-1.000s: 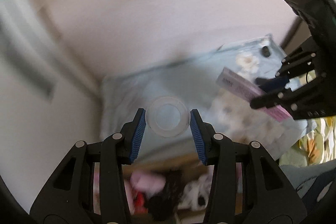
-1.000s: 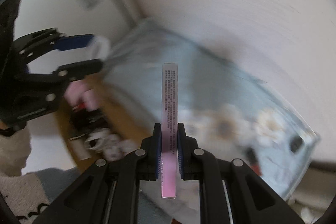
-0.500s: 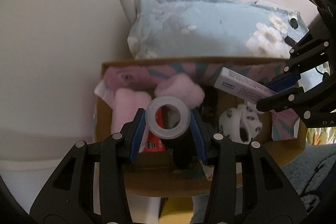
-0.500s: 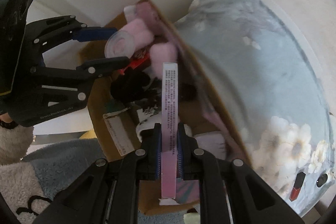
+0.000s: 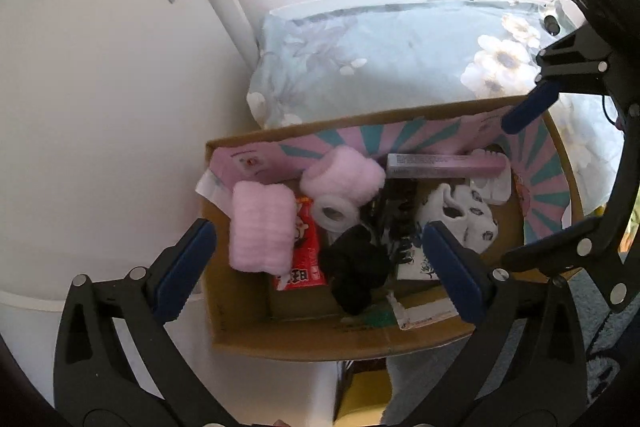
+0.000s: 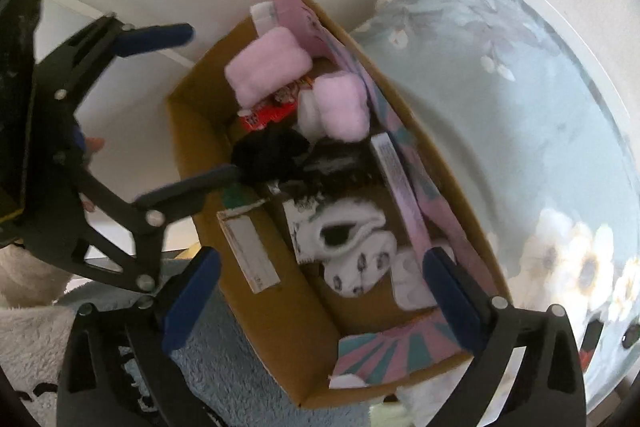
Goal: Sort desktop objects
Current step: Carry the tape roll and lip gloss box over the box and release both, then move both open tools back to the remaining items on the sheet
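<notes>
An open cardboard box (image 5: 224,323) (image 6: 188,131) holds the sorted things. The clear tape roll (image 5: 334,213) (image 6: 306,115) lies in it below a pink fluffy roll (image 5: 344,175). The long pink carton (image 5: 444,161) (image 6: 396,179) lies along the box's far wall. My left gripper (image 5: 320,271) is open and empty above the box; it also shows in the right wrist view (image 6: 200,99). My right gripper (image 6: 320,299) is open and empty over the box, and shows at the right of the left wrist view (image 5: 532,163).
The box also holds a second pink roll (image 5: 260,231), a red packet (image 5: 304,247), black cloth (image 5: 356,275) and a white spotted sock (image 5: 460,215). A pale blue flowered pillow (image 5: 380,67) lies behind the box. A white wall is at the left, a grey rug (image 6: 224,359) below.
Both grippers swung down over the box, then opened. The tape roll left my left gripper and the pink carton left my right gripper; both now lie in the box.
</notes>
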A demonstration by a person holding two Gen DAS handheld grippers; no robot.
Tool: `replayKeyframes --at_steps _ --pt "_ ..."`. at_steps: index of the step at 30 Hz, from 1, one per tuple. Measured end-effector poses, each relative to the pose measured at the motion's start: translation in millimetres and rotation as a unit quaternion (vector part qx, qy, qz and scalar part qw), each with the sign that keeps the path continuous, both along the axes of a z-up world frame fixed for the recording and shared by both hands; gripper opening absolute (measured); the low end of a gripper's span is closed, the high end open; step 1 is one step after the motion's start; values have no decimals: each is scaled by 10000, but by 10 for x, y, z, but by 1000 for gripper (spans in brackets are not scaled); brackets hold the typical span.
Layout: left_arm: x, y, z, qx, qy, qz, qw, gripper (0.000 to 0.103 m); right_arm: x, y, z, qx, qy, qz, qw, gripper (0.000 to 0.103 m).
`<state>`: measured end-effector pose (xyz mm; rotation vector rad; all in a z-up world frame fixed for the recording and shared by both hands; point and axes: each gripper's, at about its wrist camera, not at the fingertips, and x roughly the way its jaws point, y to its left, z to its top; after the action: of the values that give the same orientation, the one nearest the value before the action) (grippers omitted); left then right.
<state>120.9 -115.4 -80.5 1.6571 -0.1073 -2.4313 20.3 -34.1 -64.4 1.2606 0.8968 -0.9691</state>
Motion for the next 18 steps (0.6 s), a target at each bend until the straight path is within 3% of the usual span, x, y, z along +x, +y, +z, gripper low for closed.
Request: replayKeyframes --at_steps 7,13,18 --pt "-128 72 106 80 84 -63 9999 103 -33 189 125 -316 157 80 9993 102" --pt "-314 255 240 408 167 -443 9980 103 -342 425 278 -436 -512 -308 9973 102" --pt "-585 588 408 243 291 -1003 9942 103 -1050 841 399 -206 -48 -1181 9928 102"
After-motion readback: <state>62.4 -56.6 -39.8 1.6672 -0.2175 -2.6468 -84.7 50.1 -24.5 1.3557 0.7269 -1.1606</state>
